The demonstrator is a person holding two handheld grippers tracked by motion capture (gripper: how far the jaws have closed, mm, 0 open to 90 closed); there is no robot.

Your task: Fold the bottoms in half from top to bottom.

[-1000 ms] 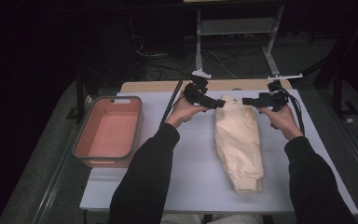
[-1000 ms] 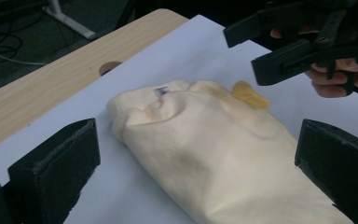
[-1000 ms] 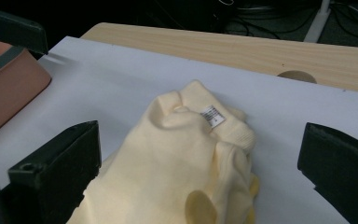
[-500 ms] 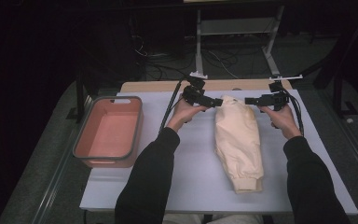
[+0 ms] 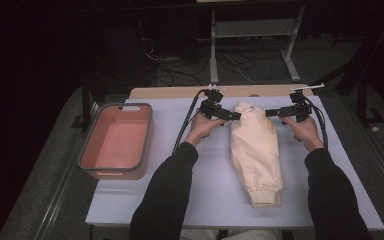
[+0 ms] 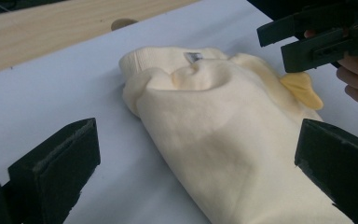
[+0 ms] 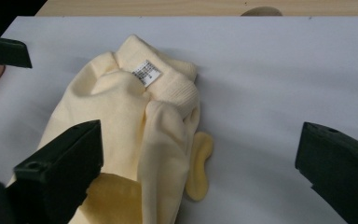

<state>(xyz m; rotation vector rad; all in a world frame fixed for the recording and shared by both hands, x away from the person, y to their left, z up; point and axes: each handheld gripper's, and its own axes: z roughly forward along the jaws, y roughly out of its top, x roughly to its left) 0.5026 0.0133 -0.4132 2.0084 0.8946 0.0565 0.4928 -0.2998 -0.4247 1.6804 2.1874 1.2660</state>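
On the bench: a folded cream sweatshirt [image 5: 256,150] lies lengthwise on the pale blue bench [image 5: 180,200], collar end away from the person, ribbed hem nearest them
Collar: a white care label [image 7: 146,73] shows at the neck, with ribbed knit around it
Left gripper [image 5: 234,116]: just beside the collar end on its left, jaws spread wide with the garment between and beyond them, holding nothing
Right gripper [image 5: 270,113]: just beside the collar end on its right, jaws wide apart, empty; contact with the cloth is hard to judge
Bin: a salmon-pink plastic tub [image 5: 116,142] sits at the bench's left edge, well apart from the sweatshirt
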